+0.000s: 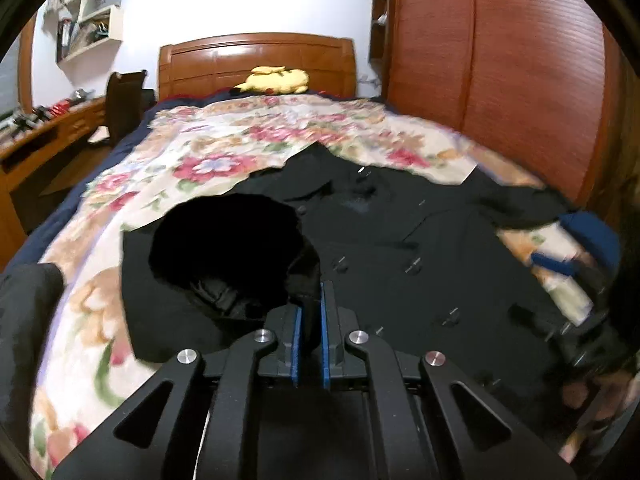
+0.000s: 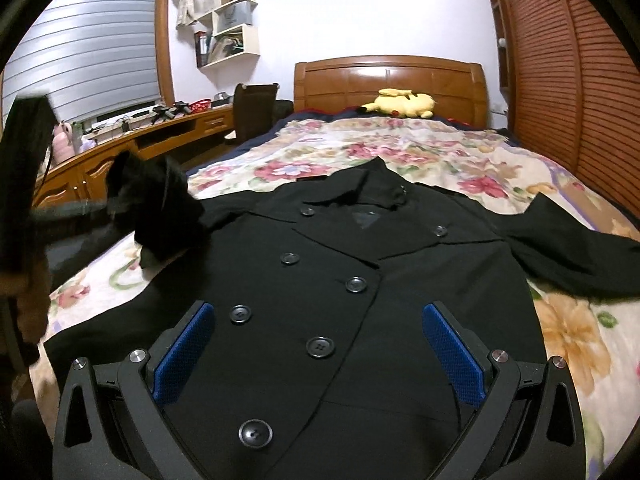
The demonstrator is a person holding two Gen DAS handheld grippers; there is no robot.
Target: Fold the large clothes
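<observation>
A black double-breasted coat point(image 2: 340, 264) lies face up on the floral bedspread point(image 2: 420, 152), collar toward the headboard. My left gripper point(image 1: 311, 300) is shut on the coat's left sleeve point(image 1: 228, 240) and holds it lifted over the coat body point(image 1: 400, 240). In the right wrist view the raised sleeve point(image 2: 160, 208) hangs at the left with the left gripper behind it. My right gripper point(image 2: 320, 320) is open and empty, hovering low over the coat's front buttons. The coat's right sleeve point(image 2: 568, 248) lies spread out to the right.
A yellow plush toy point(image 2: 404, 106) lies by the wooden headboard point(image 2: 388, 76). A wooden desk point(image 2: 132, 148) and dark chair point(image 2: 252, 112) stand left of the bed. Louvred wooden wardrobe doors point(image 2: 580, 80) run along the right side. Dark cloth point(image 1: 24, 320) lies at the bed's left edge.
</observation>
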